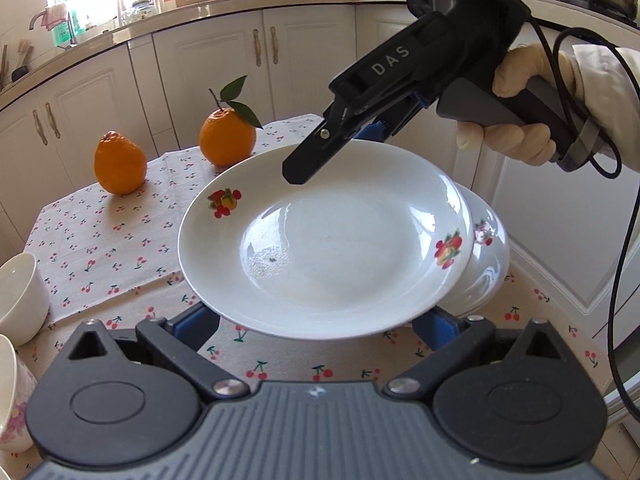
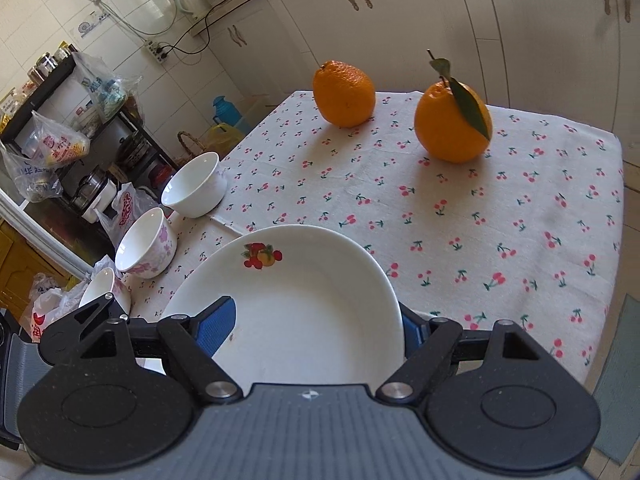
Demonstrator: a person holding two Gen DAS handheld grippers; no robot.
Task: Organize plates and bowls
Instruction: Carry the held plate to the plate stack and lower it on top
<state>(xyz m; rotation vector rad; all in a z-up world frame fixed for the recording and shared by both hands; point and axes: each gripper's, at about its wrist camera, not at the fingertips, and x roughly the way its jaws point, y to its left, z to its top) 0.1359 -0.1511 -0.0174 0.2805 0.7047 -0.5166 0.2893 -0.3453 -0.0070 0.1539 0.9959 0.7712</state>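
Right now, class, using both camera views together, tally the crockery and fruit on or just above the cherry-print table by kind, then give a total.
Plates: 2 (top plate, lower plate)
Bowls: 3 (plain bowl, floral bowl, half-hidden bowl)
Oranges: 2 (leafy orange, bare orange)
Total: 7

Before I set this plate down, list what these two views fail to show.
1. Fingertips of the left gripper: left wrist view, covered by the held plate; any grip there cannot be told.
2. The second plate: left wrist view, mostly under the held plate; contact unclear.
3. The third bowl: right wrist view, partly behind the right gripper.
4. The white bowl: left wrist view, cut off by the left edge.
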